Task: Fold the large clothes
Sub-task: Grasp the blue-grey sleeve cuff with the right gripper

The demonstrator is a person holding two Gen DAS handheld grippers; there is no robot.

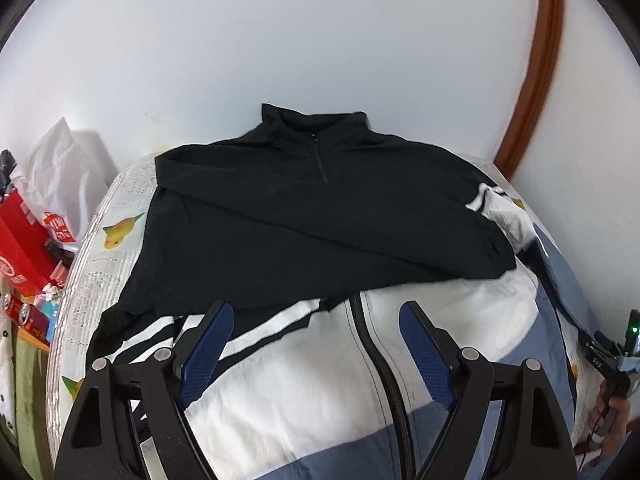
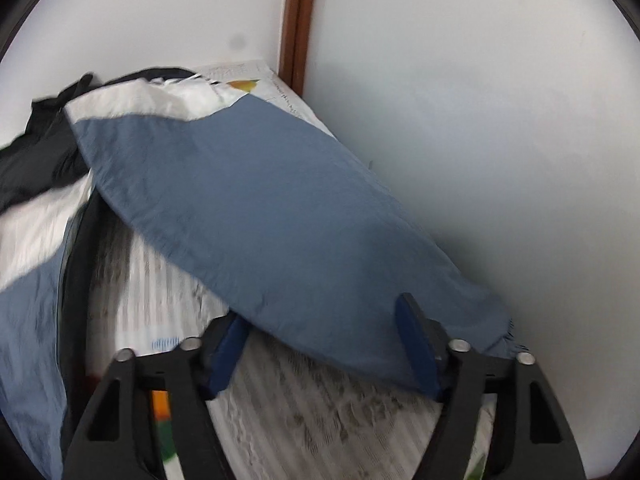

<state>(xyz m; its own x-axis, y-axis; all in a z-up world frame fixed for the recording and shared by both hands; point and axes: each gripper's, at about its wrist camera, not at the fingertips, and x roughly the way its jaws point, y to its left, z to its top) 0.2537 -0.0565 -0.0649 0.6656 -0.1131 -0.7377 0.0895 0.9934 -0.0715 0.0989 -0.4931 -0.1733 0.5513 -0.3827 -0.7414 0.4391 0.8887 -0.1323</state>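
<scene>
A white and blue zip jacket (image 1: 304,392) lies on the bed under my left gripper (image 1: 316,344), which is open and empty above its black zipper. A black quarter-zip pullover (image 1: 304,216) lies spread flat behind it, near the wall. In the right wrist view the jacket's blue sleeve (image 2: 256,216) stretches out toward the wall. My right gripper (image 2: 324,344) is open, its jaws on either side of the sleeve's cuff end, not closed on it. The right gripper and the hand holding it also show in the left wrist view (image 1: 612,364).
The bed has a newspaper-print cover (image 1: 116,216) with bird pictures. Left of the bed stand a red box (image 1: 24,240), a white plastic bag (image 1: 60,168) and red cans (image 1: 28,316). White walls close in behind and to the right, with a brown wooden frame (image 2: 300,20).
</scene>
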